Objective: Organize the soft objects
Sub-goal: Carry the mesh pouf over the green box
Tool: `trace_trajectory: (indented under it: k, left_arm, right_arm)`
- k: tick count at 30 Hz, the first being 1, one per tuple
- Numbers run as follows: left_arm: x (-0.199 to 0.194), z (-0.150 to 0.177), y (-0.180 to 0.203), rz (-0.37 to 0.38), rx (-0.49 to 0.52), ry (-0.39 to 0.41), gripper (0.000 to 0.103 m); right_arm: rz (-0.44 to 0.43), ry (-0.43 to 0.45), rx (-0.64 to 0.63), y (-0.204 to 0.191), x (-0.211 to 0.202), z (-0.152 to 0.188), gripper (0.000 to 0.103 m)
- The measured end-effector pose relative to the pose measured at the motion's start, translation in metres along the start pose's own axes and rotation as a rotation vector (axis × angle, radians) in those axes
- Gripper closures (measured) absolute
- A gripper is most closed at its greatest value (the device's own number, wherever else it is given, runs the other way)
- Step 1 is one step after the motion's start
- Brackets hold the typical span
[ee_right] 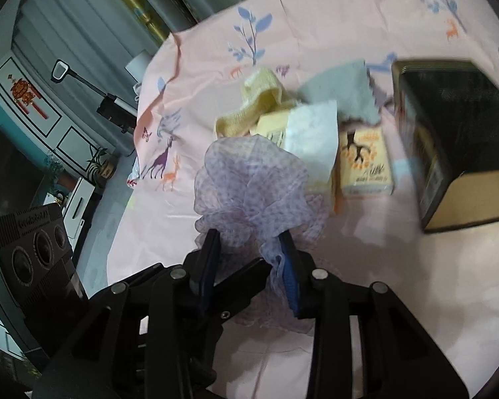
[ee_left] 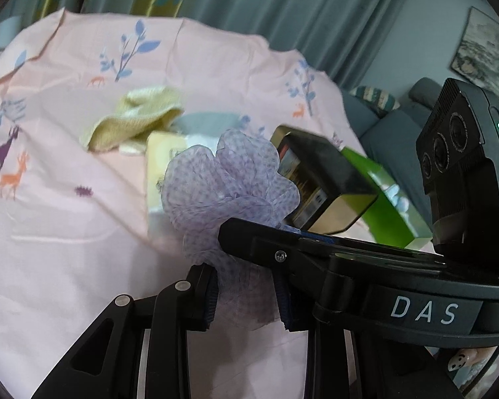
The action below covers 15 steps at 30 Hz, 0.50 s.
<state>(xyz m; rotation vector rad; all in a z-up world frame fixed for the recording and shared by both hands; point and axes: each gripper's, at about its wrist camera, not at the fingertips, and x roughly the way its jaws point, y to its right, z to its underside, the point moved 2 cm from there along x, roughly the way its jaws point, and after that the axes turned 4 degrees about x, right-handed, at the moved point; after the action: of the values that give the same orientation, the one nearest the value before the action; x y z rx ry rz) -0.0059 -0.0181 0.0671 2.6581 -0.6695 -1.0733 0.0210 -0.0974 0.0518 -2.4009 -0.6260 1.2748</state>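
mesh pouf (ee_left: 228, 179) between both hand-held grippers, lower half hidden

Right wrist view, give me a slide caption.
Both grippers pinch a lilac mesh scrunchie above the pink sheet.

The left wrist fisheye sits behind its own fingers at the frame bottom, close above the pink animal-print bedsheet (ee_left: 66, 232), facing the grey-green curtains (ee_left: 282, 10) along the top. The right wrist fisheye looks steeply down from similar closeness. Both views share the lilac mesh ruffled pouf (ee_left: 226, 179) (ee_right: 256, 186) at centre, the pale yellow knitted cloth (ee_left: 133, 123) (ee_right: 246, 113) and the black rectangular tin box (ee_left: 322, 179) (ee_right: 455, 139).
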Motion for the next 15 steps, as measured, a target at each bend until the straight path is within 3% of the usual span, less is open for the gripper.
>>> trace_trajectory:
  k: [15]
  left_arm:
    - [0.003,-0.056,0.100,0.084,0.213,0.128,0.074]
  right_arm:
    - [0.050,0.253,-0.016,0.027,-0.100,-0.029,0.067]
